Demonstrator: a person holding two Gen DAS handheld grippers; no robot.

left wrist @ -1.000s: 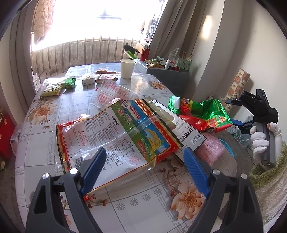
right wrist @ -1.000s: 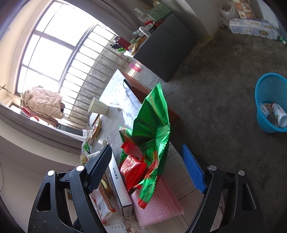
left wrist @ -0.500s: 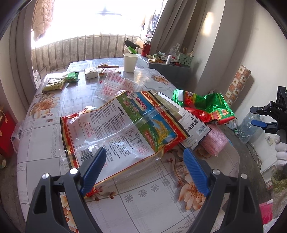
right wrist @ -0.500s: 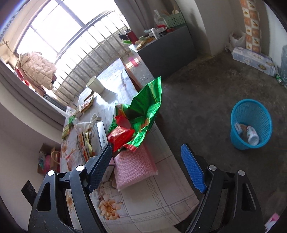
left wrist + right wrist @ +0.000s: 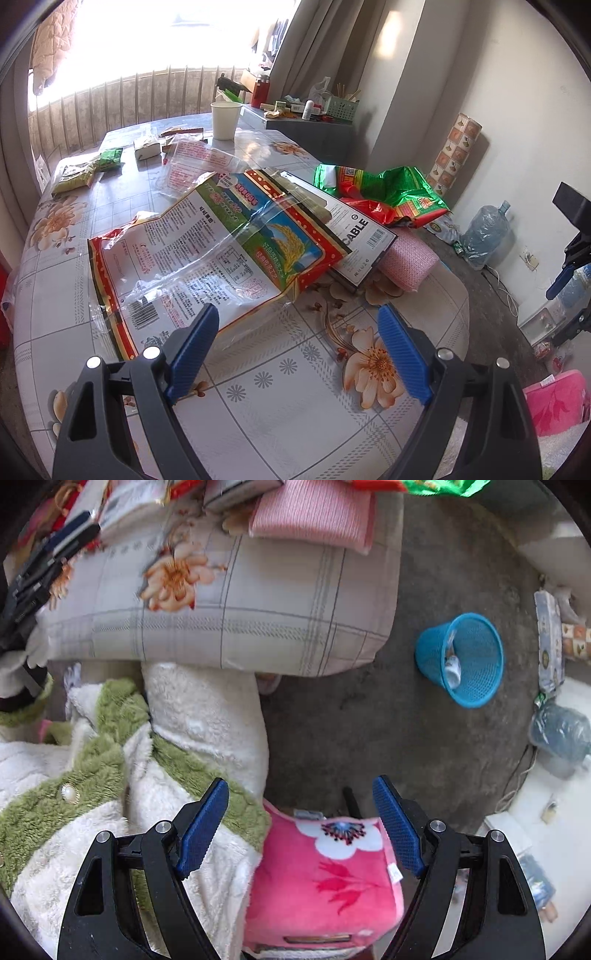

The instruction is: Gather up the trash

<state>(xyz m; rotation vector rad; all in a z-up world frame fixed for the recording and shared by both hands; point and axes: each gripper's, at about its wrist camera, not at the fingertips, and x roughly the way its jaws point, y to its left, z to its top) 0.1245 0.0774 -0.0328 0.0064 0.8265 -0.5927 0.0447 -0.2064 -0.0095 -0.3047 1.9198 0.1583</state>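
Left wrist view: the left gripper point(image 5: 295, 347) is hanging over the near edge of the table point(image 5: 258, 398), its blue pads standing wide apart with nothing between them. Just beyond its left pad a large printed rice bag point(image 5: 207, 251) is lying flat, red-bordered, with a grain-ear picture and dense small print too fine to read. A white box point(image 5: 354, 236) is poking out from under it, showing the word "CABLE" and a barcode. Touching the box's near corner, a pink ribbed pad point(image 5: 410, 262) is overhanging the table edge. Behind them a crumpled green and red foil wrapper point(image 5: 384, 188) is sitting. Farther back are lying a clear plastic bag with red print point(image 5: 199, 155), small green packets point(image 5: 110, 158) and a white paper cup point(image 5: 225, 120). The tablecloth is showing a grey grid with peach flowers. A barred window point(image 5: 122, 99) and grey curtains are closing the far side.

Right wrist view: the right gripper point(image 5: 301, 830) is pointing steeply down, jaws apart and empty, over a pink flowered cushion point(image 5: 325, 878) and a white and green fleece garment point(image 5: 110, 775) on the person. On the bare concrete floor point(image 5: 351, 720), well apart from the table, a blue mesh bin point(image 5: 465, 661) is holding a small bottle.
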